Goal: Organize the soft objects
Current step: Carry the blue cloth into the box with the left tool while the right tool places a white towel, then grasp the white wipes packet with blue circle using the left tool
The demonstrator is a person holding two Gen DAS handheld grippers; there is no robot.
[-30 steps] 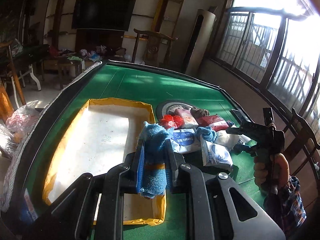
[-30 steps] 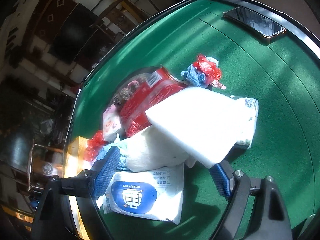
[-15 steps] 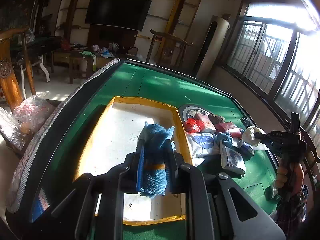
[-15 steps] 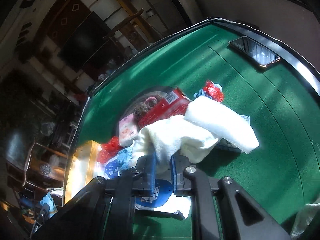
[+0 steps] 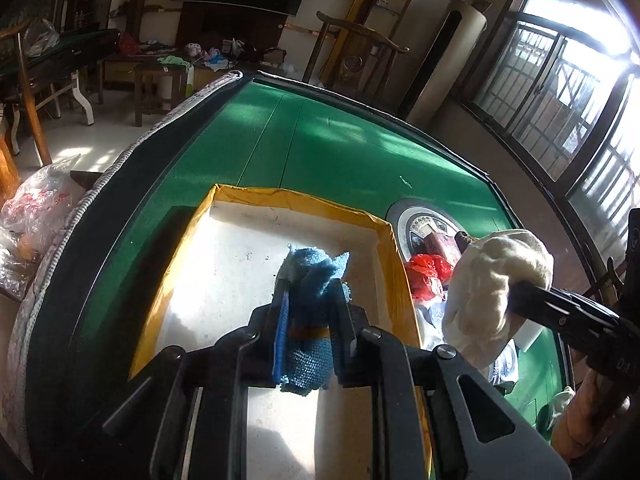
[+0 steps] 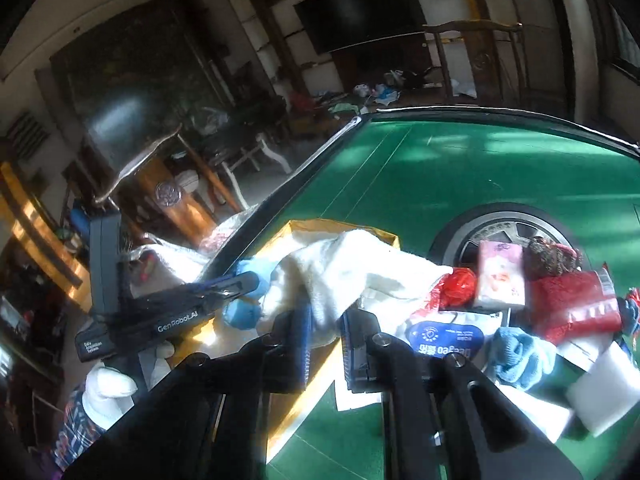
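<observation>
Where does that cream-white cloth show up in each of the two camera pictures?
Left wrist view: the cream-white cloth hangs at the right edge, pinched in the right tool, beside the yellow-rimmed tray.
Right wrist view: the cloth sits at centre, clamped in that tool, draped toward the tray's corner.
Shared landmark: the round grey disc on the green table.

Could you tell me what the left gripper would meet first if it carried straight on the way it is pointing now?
Most likely the white floor of the yellow-rimmed tray: the left gripper, shut on a blue cloth, points down into it, though depth is hard to judge.
</observation>
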